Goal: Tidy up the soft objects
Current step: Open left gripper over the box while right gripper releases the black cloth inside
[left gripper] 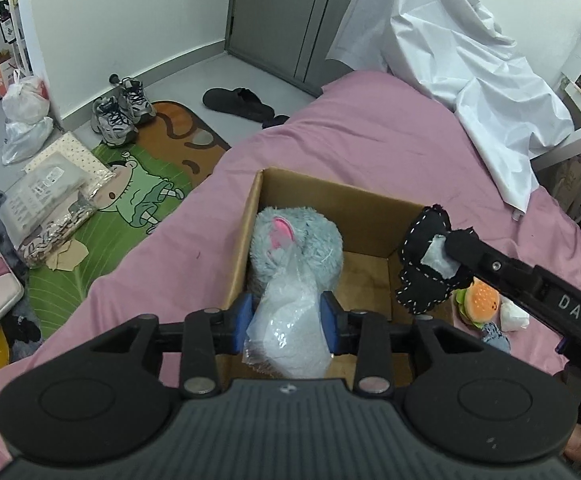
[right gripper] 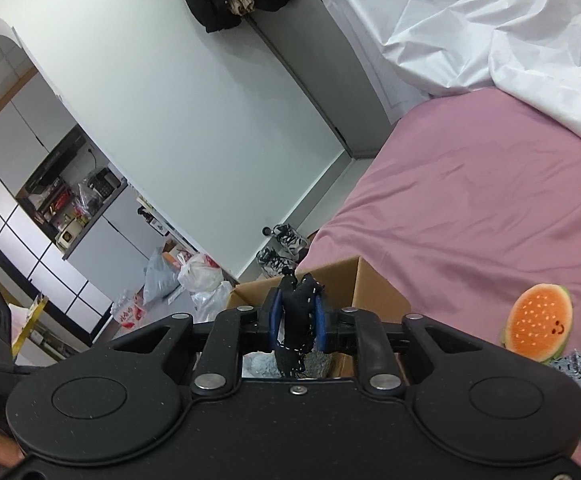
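pinching a clear plastic wrap on the grey plush toy (left gripper: 296,252), the left gripper (left gripper: 288,320) fingers hold it inside the cardboard box (left gripper: 370,208) on the pink bed (left gripper: 370,136). the right gripper (right gripper: 296,320) fingers clamp a black stitched felt piece (right gripper: 299,316) above the box's right edge. the plush's lower body is hidden behind the wrap.

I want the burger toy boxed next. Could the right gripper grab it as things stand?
Probably not yet: the right gripper is shut on the black toy. The burger lies uncovered on the bed.
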Demonstrator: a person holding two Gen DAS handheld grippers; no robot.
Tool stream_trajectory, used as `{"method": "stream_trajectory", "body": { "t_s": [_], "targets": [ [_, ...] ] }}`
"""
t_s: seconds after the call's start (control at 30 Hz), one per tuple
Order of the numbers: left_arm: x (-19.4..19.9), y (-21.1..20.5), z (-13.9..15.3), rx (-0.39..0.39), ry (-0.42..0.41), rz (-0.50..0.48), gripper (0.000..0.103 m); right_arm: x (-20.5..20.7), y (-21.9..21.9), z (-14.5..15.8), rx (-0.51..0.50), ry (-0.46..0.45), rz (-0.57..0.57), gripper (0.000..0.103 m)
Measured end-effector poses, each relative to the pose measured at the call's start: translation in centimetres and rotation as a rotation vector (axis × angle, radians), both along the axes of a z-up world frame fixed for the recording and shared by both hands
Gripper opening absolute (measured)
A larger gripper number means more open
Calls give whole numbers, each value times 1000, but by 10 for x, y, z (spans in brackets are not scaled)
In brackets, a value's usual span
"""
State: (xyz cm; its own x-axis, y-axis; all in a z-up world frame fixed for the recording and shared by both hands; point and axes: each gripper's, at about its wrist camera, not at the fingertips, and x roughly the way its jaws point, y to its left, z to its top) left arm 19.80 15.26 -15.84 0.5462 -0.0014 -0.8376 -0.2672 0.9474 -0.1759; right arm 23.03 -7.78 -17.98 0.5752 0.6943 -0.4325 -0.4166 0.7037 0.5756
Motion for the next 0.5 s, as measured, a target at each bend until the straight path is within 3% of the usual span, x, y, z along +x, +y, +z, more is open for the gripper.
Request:
{"method": "stream_trajectory", "body": {
  "t_s": [0.03,0.1,0.13,0.27,0.4,0.5],
  "targets": [
    [0,0,0,0,1,3,39,1,0,-1,-3,1,0,24],
    [1,0,1,1,-1,2,43,1,-2,-3,12,29,6,43],
    [1,-1,1,6,-1,-1,47,1,-5,-3,33,51,4,47],
    [0,-5,5,14,-9,-2,53,-8,-12,4,21,29,-2,48],
    [-2,-11,11,14,-22,-2,69,-16,-19,10,31,36,-2,52],
    [-3,-17,16,40,-35,-11,73,-24,-27,16,22,26,-13,57]
  ]
}}
